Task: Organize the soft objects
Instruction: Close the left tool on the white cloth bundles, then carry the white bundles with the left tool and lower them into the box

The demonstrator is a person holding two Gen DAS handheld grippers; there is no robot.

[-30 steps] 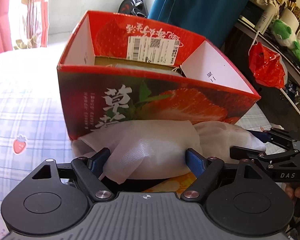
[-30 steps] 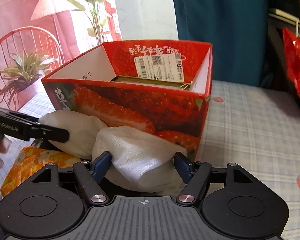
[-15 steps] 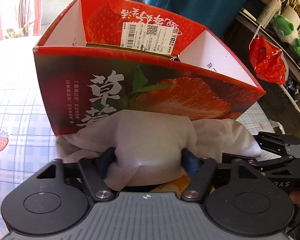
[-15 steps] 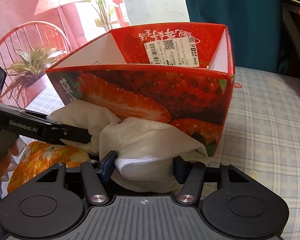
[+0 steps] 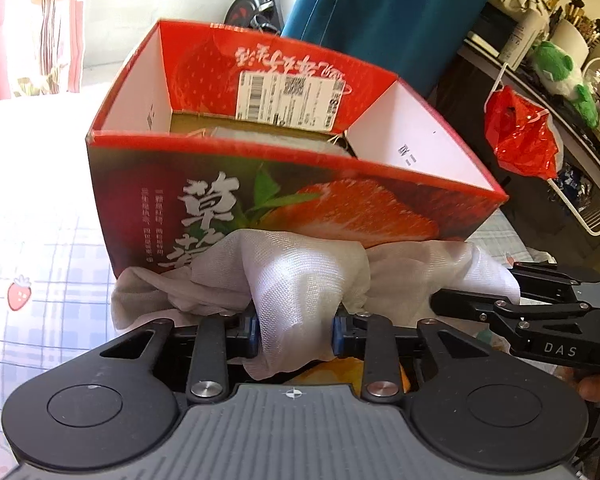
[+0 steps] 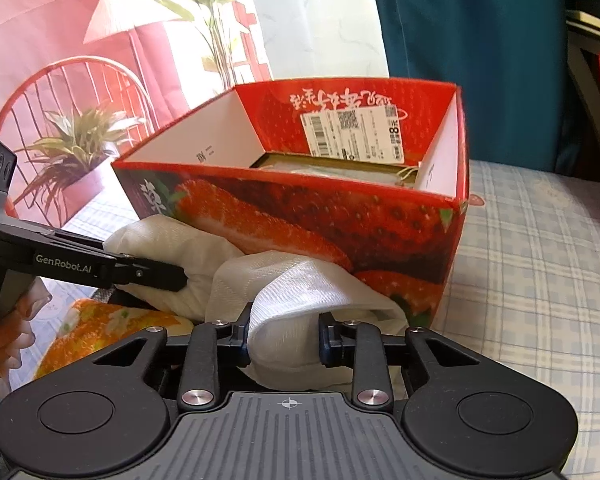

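One white cloth, one strawberry box, two tools.

A bed in pale plaid sheeting with small strawberry prints carries a red strawberry box just beyond the right claw, white cloth bunched against its near wall.

An open box stands on a bed cover, with a flat packet lying on its floor. A bunched cloth lies against the box's near wall. The left gripper and right gripper are side by side at the cloth, each closing its jaws on a fold. A patterned cushion lies under the cloth's near edge. A shelf stands to the right of the box.
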